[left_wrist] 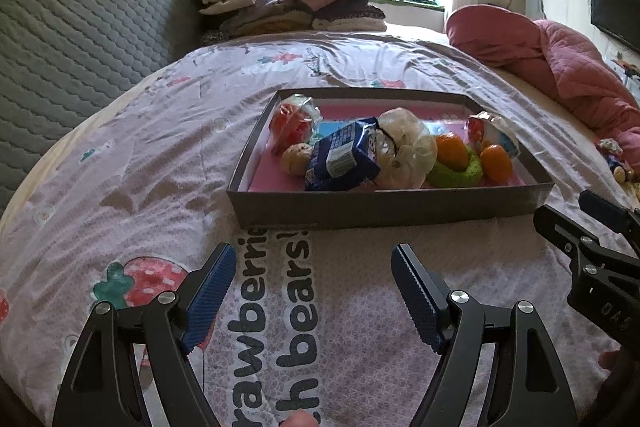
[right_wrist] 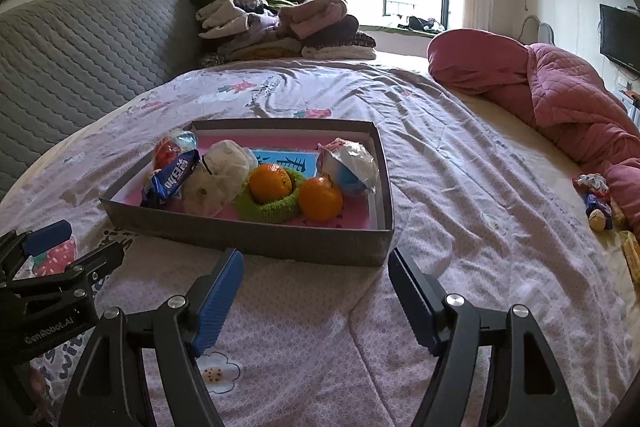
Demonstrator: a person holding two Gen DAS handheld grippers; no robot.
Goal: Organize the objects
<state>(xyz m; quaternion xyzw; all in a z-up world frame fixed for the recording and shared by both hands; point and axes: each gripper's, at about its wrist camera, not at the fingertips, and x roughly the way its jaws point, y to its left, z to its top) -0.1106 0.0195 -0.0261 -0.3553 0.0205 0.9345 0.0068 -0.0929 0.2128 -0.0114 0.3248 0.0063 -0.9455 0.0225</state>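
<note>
grey box (left_wrist: 384, 211) lies long side across; both grippers' fingers (left_wrist: 212, 291) spread wide, empty.

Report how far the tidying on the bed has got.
Done: the shallow grey cardboard box already holds two oranges, a blue snack packet and wrapped items. In hand: nothing; left gripper and right gripper are open, empty. Left: small loose items by the pink quilt.
</note>
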